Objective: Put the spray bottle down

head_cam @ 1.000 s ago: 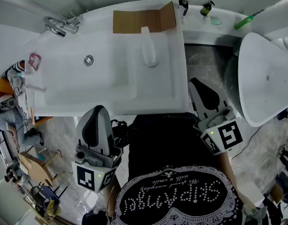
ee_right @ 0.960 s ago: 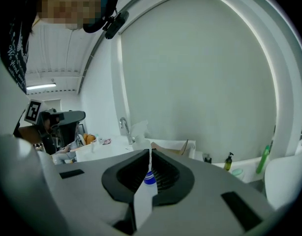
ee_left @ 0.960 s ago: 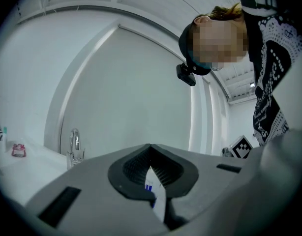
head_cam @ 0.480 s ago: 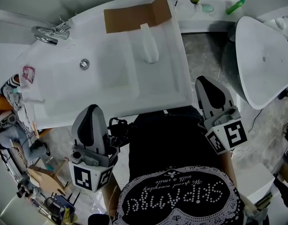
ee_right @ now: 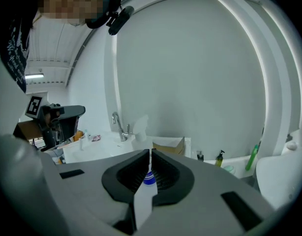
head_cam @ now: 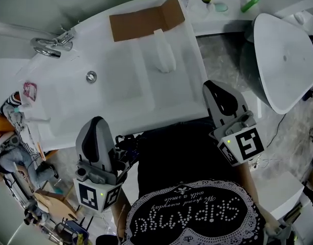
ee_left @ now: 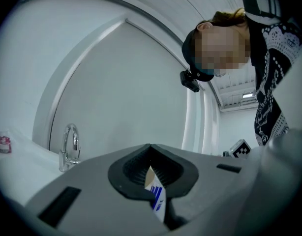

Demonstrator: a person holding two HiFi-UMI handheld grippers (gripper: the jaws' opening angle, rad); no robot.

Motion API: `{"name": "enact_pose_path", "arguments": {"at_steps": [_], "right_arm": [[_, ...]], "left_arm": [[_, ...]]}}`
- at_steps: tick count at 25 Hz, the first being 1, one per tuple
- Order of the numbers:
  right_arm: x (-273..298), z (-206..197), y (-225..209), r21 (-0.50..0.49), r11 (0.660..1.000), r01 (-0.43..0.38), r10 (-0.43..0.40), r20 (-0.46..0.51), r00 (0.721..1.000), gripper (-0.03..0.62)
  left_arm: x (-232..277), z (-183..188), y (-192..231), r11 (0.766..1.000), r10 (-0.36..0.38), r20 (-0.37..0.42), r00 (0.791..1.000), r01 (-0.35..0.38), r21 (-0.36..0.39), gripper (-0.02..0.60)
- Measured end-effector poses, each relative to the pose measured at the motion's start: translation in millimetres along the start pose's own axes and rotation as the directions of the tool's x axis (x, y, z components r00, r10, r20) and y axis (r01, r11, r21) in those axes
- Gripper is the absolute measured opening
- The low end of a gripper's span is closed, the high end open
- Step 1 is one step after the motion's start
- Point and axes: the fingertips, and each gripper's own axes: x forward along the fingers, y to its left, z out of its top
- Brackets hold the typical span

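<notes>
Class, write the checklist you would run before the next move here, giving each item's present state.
1. White plastic spray bottle rests on the white washbasin counter: ok.
2. Left claw shut and apart from the bottle: ok.
3. Right claw shut and apart from the bottle: ok.
4. Brown cardboard sheet touching the bottle: cannot tell.
5. Chrome tap stands well away from the bottle: ok.
</notes>
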Motion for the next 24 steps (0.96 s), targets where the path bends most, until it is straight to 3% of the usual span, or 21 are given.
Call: {"name": "enact_pose_path", "arguments": {"at_steps": [11, 24], "right_arm": [[18, -4, 16, -0.066, 0.995, -0.072, 0.068, -0.063, 0.996, 0.026], [8, -4, 11, -0.056, 0.997, -0.053, 0.051, -0.041, 0.998, 0.026]], "left_arm": [[-6, -5, 12, 1.0, 0.015, 0.002, 1.0, -0.015, -0.018, 0.003], [-4, -5, -1, 1.0, -0.01, 0.003, 1.0, 0.01, 0.001, 0.003]]}}
